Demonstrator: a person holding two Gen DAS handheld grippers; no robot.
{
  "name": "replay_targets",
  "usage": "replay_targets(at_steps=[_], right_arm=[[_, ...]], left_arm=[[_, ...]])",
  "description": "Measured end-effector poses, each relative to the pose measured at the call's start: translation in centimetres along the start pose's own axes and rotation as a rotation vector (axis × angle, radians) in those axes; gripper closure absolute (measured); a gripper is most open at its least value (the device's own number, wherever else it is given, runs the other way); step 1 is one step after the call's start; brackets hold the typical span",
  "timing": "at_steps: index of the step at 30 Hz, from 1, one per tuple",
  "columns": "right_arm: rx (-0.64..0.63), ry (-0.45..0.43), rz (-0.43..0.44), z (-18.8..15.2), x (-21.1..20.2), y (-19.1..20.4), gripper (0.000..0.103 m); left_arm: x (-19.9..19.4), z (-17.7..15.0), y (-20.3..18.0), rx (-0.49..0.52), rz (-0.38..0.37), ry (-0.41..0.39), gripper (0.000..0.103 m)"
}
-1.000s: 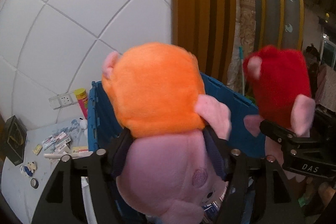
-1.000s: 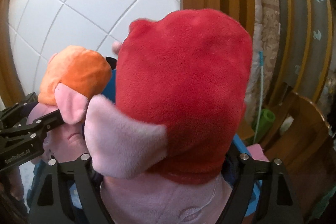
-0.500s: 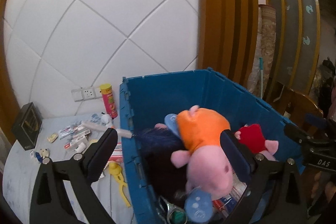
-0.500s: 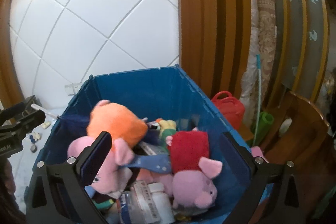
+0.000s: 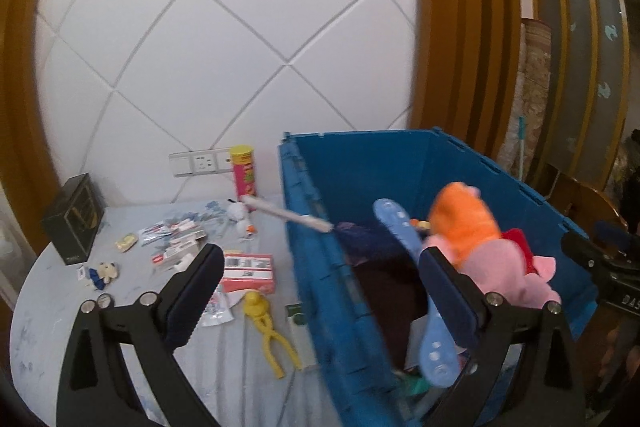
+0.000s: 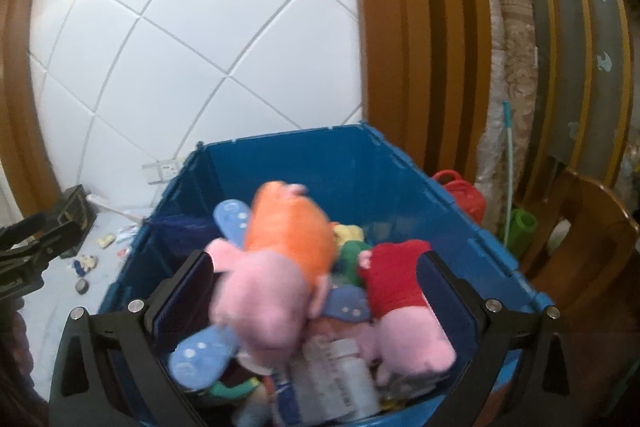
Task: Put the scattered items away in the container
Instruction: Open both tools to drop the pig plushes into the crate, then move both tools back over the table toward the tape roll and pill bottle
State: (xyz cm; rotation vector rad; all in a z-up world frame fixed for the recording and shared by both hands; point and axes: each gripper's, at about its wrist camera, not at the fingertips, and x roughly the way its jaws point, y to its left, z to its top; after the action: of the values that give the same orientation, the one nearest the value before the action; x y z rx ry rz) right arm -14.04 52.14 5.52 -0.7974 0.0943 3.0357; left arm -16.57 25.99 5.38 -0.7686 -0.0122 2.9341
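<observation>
While both tools hang above the bin, the scene reads as follows
Left gripper: its fingers are spread wide with nothing between them, one over the table, the other over the bin's inside
Right gripper: its fingers are spread wide and empty, framing the toys in the bin
Container: a large blue plastic bin stands at the table's right edge, against the white tiled wall
Orange plush: a pink pig toy in an orange dress lies inside the bin on top of the pile
Red plush: a pink pig toy in a red dress lies just beside it in the bin, on the side nearer the wooden chair
Other bin contents: a light blue spotted flat piece, a white labelled bottle, dark cloth; much is blurred
Rim: a white stick rests across the bin's left rim, its far end over the table
Pale grey table: scattered on it are a yellow plastic clamp toy, a pink and white flat box, small packets, a tiny white plush, a small cream bear figure and a black box
Back of table: a red snack can with a yellow lid stands upright beside the wall socket
</observation>
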Motion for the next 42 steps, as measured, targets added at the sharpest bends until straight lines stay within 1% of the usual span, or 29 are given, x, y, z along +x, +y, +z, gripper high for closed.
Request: replay_targets(at_steps=[4, 9, 12, 15, 22, 25, 29, 32, 34, 37, 40, 42], right_arm=[[-0.018, -0.007, 0.032, -0.1, -0.1, 2.8, 0.000], [-0.025, -0.015, 0.065, -0.4, 0.0, 6.7, 0.000], [-0.035, -0.016, 0.087, -0.7, 0.2, 10.1, 0.000], [-0.037, -0.025, 0.105, -1.1, 0.2, 13.8, 0.000], [-0.032, -0.037, 0.136, -2.8, 0.2, 23.8, 0.000], [-0.049, -0.015, 0.154, -3.8, 0.8, 27.7, 0.000], [-0.094, 0.041, 0.167, -4.6, 2.7, 32.0, 0.000], [-0.125, 0.067, 0.188, -4.7, 4.5, 34.5, 0.000], [-0.145, 0.092, 0.206, -4.8, 6.1, 35.7, 0.000], [-0.158, 0.138, 0.248, -5.2, 9.5, 37.3, 0.000], [-0.149, 0.183, 0.272, -5.8, 13.4, 38.4, 0.000], [-0.160, 0.207, 0.280, -6.1, 15.4, 39.0, 0.000]], left_arm=[[-0.3, -0.7, 3.1, -0.035, 0.025, 0.007, 0.004], [-0.4, -2.2, 8.7, -0.083, 0.075, 0.033, 0.004], [-0.7, -3.1, 12.4, -0.101, 0.101, 0.043, 0.004], [-1.2, -4.2, 16.4, -0.098, 0.123, 0.052, 0.004], [-2.5, -6.7, 26.6, -0.111, 0.172, 0.096, 0.004], [-2.6, -7.9, 30.8, -0.128, 0.201, 0.126, 0.004], [-2.4, -9.4, 35.2, -0.163, 0.228, 0.164, 0.004], [-2.0, -10.5, 38.3, -0.200, 0.281, 0.178, 0.004], [-1.3, -11.1, 40.2, -0.229, 0.321, 0.201, 0.004], [0.0, -11.9, 42.4, -0.253, 0.369, 0.237, 0.004], [1.3, -12.4, 43.9, -0.263, 0.413, 0.249, 0.004], [2.4, -12.9, 44.9, -0.282, 0.417, 0.272, 0.004]])
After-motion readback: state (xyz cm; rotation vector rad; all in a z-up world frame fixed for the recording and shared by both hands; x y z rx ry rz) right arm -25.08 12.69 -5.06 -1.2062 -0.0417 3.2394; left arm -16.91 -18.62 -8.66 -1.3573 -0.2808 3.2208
